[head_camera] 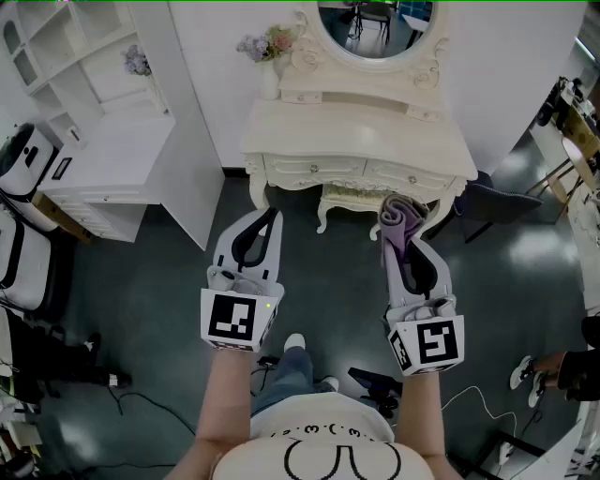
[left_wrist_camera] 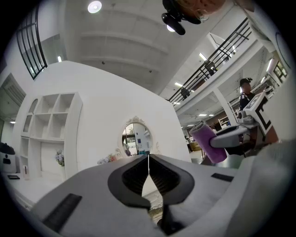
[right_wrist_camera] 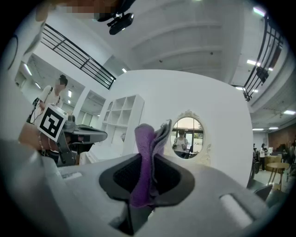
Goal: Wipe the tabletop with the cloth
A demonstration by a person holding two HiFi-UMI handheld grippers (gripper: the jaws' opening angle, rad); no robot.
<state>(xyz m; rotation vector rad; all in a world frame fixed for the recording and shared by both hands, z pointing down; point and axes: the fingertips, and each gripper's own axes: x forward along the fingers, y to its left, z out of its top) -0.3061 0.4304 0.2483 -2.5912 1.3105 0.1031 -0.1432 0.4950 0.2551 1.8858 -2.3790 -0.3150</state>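
No readable text, brand or number showing anywhere, black-and-white square markers (head_camera: 232, 318) carrying coded patterns only

White dressing table (head_camera: 356, 129), oval mirror (head_camera: 375, 23), shelving (head_camera: 70, 52), dark floor (head_camera: 159, 291).

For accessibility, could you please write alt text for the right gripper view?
The right gripper is shut on a folded purple-and-grey cloth standing upright between its jaws. Behind stand a white-framed oval mirror and white cubby shelves.
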